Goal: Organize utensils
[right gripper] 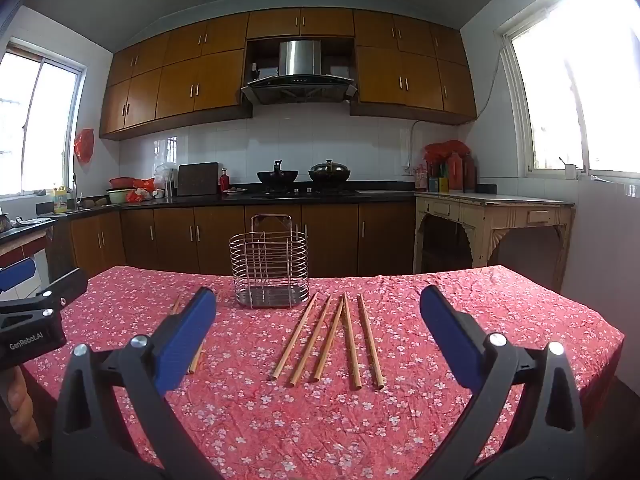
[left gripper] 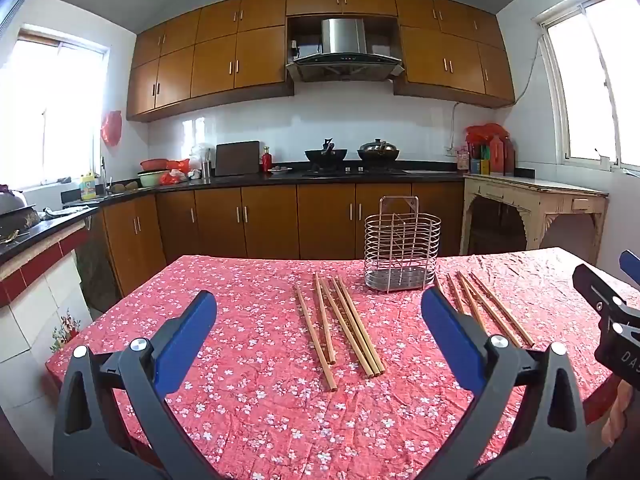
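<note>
A wire utensil holder [left gripper: 402, 250] stands empty at the far side of the table; it also shows in the right wrist view [right gripper: 269, 266]. Several wooden chopsticks [left gripper: 340, 324] lie in a left group in front of my left gripper [left gripper: 318, 304], which is open and empty above the cloth. A second group of chopsticks [left gripper: 486, 306] lies to the right. In the right wrist view that second group [right gripper: 336, 340] lies ahead of my right gripper [right gripper: 318, 304], open and empty. The left group [right gripper: 196, 354] is partly hidden behind a finger.
The table carries a red flowered cloth [left gripper: 248, 400], with edges at left and far side. The right gripper's body [left gripper: 612, 320] sits at the right edge; the left gripper's body [right gripper: 32, 320] at the left. Kitchen counters [left gripper: 280, 178] and a pale side table [left gripper: 536, 200] stand behind.
</note>
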Motion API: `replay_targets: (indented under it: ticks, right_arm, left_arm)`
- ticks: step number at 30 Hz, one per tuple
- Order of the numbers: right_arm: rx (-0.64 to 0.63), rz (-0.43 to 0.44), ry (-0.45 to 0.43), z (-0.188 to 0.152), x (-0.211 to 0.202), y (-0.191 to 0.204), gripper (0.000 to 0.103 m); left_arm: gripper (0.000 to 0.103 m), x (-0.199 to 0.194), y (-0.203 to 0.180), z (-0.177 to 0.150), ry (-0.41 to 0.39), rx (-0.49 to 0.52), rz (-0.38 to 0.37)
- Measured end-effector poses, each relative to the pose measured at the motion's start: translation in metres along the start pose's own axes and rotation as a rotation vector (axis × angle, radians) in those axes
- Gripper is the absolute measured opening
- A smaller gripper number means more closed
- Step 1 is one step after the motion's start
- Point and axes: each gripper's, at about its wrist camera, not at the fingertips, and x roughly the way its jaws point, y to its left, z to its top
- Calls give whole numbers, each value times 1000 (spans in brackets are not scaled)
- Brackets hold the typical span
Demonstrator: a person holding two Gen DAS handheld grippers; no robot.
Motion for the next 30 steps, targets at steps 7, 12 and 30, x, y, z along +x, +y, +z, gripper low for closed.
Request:
replay_targets:
  ticks: [7, 12, 30]
  right_arm:
    - [-1, -1, 2, 0, 1, 0, 99]
    - [-3, -1, 5, -1, 2, 1, 99]
    - [2, 0, 6, 0, 1, 0, 99]
  left_arm:
    - [101, 0, 0, 0, 6, 2, -2]
    - [101, 0, 0, 0, 9, 5, -2]
    - [101, 0, -1, -1, 12, 4, -4]
